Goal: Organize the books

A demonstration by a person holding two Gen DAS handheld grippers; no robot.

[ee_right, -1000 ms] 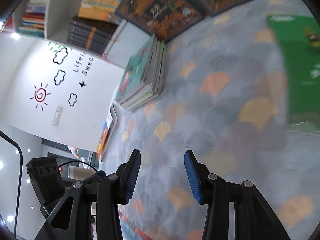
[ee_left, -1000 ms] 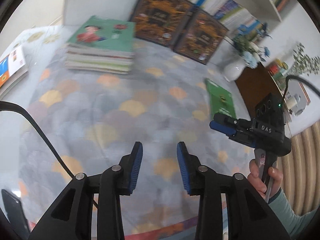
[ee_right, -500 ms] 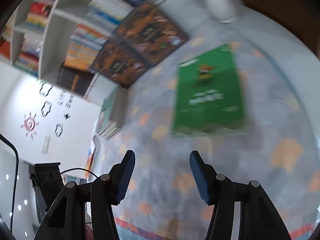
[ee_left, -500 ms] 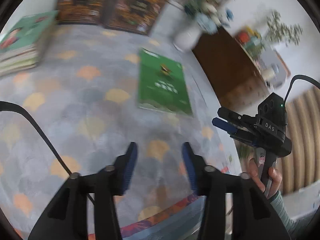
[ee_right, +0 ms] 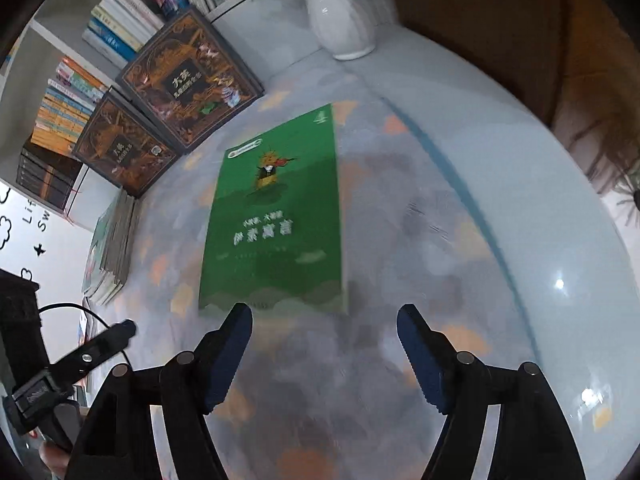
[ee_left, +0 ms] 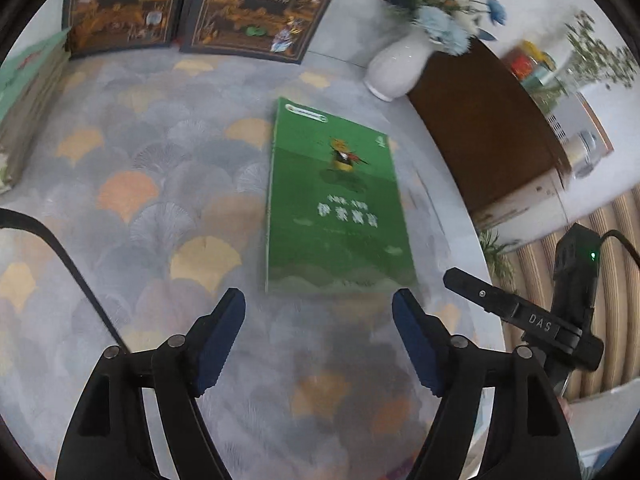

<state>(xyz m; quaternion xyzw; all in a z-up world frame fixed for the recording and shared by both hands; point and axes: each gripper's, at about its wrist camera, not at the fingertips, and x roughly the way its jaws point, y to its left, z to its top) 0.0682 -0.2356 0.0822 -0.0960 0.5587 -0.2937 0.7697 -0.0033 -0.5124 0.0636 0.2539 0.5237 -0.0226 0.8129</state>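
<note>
With both sets of jaws spread and nothing between them, the left gripper and right gripper hang just short of the near edge of the green paperback, which lies flat and alone on the scallop-patterned rug. Both views have swung off the stack of picture books at the left and onto this book within the last second, and the right jaws have just been opening, so I judge it the next one to collect. Two dark ornate hardcovers lean against the bookshelf beyond, beside a white vase.
</note>
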